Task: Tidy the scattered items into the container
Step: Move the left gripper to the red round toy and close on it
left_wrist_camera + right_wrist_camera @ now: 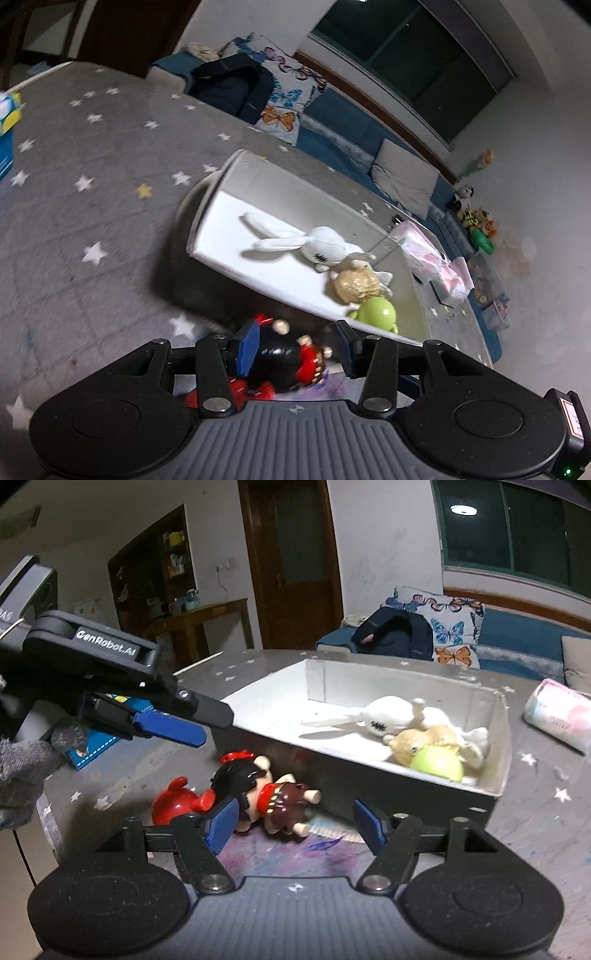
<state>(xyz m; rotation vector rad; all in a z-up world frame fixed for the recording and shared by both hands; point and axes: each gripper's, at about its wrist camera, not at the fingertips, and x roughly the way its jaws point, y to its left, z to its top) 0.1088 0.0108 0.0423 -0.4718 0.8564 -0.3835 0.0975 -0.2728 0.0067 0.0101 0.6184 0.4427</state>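
both claws stand apart and empty: the left claw [192, 720] above the doll [266, 797], the right claw [295, 823] just before it. the doll lies on the counter [535, 830] beside the white box [406, 775].

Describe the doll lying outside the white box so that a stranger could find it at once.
Find the white box on the grey star-patterned mat. Against its near outer wall, beside a red toy, lies the doll. Unlike the plush toys inside, it is glossy, with black hair, a red bow and a brown dress.
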